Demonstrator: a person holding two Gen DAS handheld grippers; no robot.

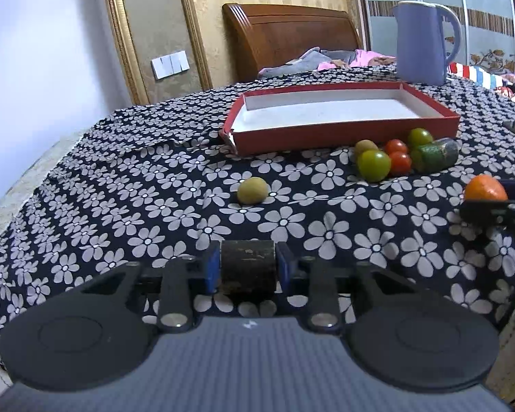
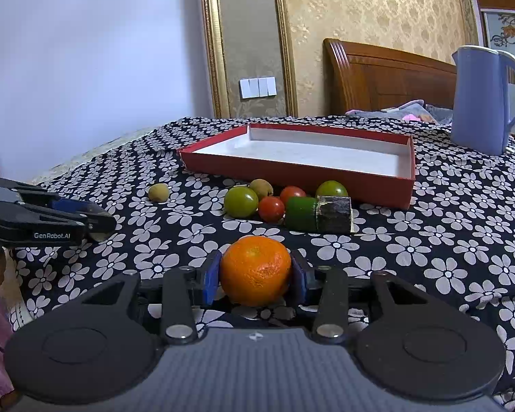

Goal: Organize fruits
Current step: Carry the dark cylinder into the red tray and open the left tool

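Fruits are held in both tongs. The right gripper clenches an orange mandarin at its widest part; I judge it light, with soft peel, so gentle pressure is enough. The left gripper grasps a dark cylinder piece, probably stiff. Both hover low over the flowered cloth, pointing toward the red tray. Other fruits lie just before the tray.

orange mandarin | red tray, white inside | black white-flowered cloth | lavender jug
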